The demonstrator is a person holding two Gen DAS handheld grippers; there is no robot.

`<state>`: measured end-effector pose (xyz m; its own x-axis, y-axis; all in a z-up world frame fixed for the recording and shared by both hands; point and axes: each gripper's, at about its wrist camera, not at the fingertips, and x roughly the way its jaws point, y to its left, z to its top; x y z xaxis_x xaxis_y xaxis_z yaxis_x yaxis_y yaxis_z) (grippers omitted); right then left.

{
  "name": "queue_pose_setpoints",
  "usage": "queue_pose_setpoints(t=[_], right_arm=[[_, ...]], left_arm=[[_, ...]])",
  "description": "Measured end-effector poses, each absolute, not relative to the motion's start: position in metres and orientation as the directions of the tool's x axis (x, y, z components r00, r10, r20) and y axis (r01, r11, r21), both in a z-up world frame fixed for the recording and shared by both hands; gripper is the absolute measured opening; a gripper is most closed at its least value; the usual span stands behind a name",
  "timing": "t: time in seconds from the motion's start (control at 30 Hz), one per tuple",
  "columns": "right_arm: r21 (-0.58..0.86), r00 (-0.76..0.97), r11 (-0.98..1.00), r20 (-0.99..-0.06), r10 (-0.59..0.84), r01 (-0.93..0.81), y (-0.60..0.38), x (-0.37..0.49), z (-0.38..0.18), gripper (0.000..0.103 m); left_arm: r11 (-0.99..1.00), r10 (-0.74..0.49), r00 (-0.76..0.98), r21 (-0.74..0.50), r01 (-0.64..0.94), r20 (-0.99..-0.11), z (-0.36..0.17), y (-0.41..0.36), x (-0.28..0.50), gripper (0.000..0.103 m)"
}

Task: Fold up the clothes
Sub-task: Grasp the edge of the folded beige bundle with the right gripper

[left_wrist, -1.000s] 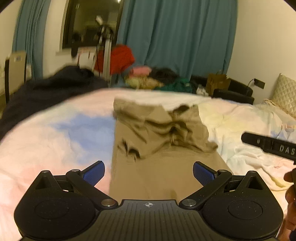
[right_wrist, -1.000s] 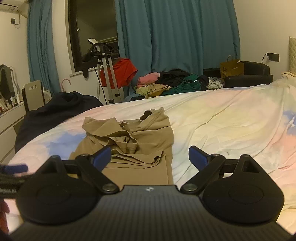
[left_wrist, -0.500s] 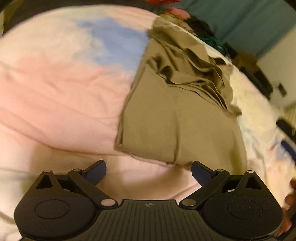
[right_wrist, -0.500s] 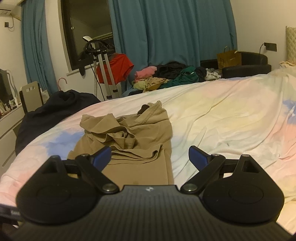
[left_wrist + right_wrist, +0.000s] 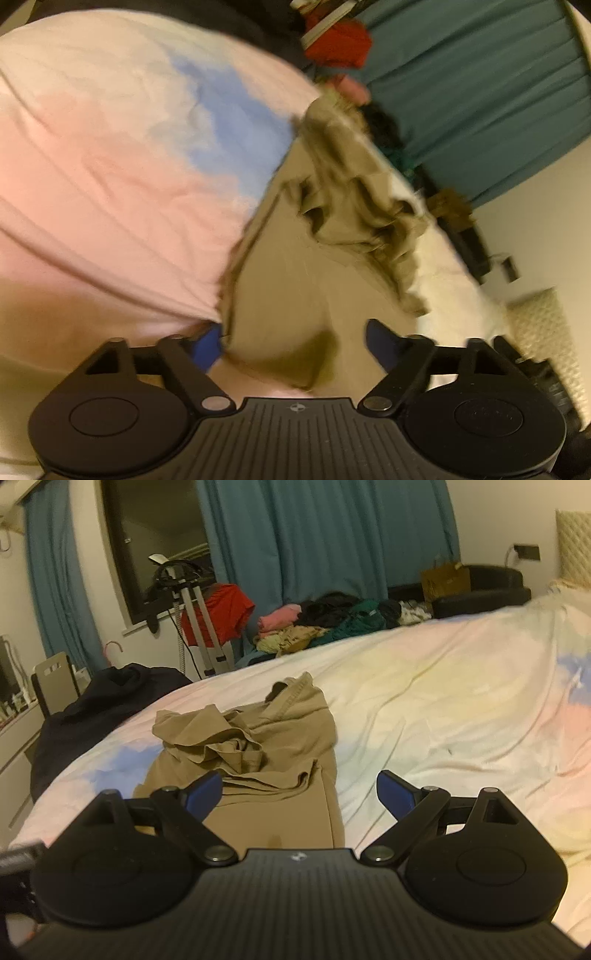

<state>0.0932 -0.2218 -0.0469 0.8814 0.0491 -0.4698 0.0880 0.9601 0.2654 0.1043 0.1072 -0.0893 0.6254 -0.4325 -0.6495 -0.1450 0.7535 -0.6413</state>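
A tan garment (image 5: 295, 273) lies lengthwise on the pastel bed sheet (image 5: 110, 166), with its far end bunched in folds. My left gripper (image 5: 295, 345) is tilted down at the garment's near hem. Its jaws are closing, the hem corner lies between the blue fingers (image 5: 208, 347), and a gap still shows on both sides. In the right wrist view the tan garment (image 5: 266, 760) lies ahead and slightly left. My right gripper (image 5: 299, 794) hovers open over its near part with nothing between the fingers.
A dark garment (image 5: 103, 701) lies heaped on the bed's far left edge. Beyond the bed are a pile of mixed clothes (image 5: 325, 624), a red cloth on a stand (image 5: 218, 613), teal curtains (image 5: 325, 535) and a black seat (image 5: 480, 587). The sheet (image 5: 443, 709) spreads bare to the right.
The left gripper dropped and rolled, coming right down to the garment's near hem, and its fingers drew closer together around the corner. The right gripper barely moved.
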Motion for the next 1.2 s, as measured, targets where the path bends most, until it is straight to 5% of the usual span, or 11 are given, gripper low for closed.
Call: queue_pose_setpoints(t=[0.27,0.43,0.53,0.67,0.87,0.93,1.07,1.2], right_arm=[[0.351,0.853,0.928,-0.515,0.078,0.127,-0.233,0.099,-0.057,0.092],[0.416,0.835,0.895,-0.541,0.099,0.163,-0.245,0.099,-0.063,0.092],[0.572,0.807,0.799,-0.552,0.211,0.182,-0.261,0.092,-0.070,0.093],[0.832,0.742,0.530,-0.458,0.490,0.163,-0.270,0.081,-0.094,0.092],[0.816,0.643,0.454,-0.568,0.514,0.358,-0.261,0.087,-0.142,0.092],[0.806,0.648,0.443,-0.584,0.489,0.392,-0.263,0.088,-0.150,0.074],[0.789,0.685,0.468,-0.595,0.421,0.398,-0.262,0.095,-0.153,0.061],[0.752,0.703,0.536,-0.614,0.359,0.383,-0.261,0.099,-0.147,0.029]], left_arm=[[0.753,-0.429,0.614,-0.638,-0.163,-0.663,-0.094,0.105,0.103,0.068],[0.643,-0.465,0.675,-0.742,-0.189,-0.574,-0.093,0.122,0.095,0.052],[0.613,-0.472,0.696,-0.769,-0.183,-0.542,-0.090,0.127,0.093,0.049],[0.616,-0.467,0.699,-0.767,-0.181,-0.541,-0.086,0.127,0.092,0.049],[0.628,-0.461,0.693,-0.756,-0.187,-0.554,-0.086,0.125,0.094,0.049],[0.640,-0.456,0.686,-0.745,-0.190,-0.567,-0.087,0.123,0.096,0.049],[0.660,-0.445,0.674,-0.725,-0.198,-0.589,-0.089,0.120,0.099,0.050],[0.664,-0.437,0.667,-0.717,-0.213,-0.603,-0.092,0.121,0.099,0.050]])
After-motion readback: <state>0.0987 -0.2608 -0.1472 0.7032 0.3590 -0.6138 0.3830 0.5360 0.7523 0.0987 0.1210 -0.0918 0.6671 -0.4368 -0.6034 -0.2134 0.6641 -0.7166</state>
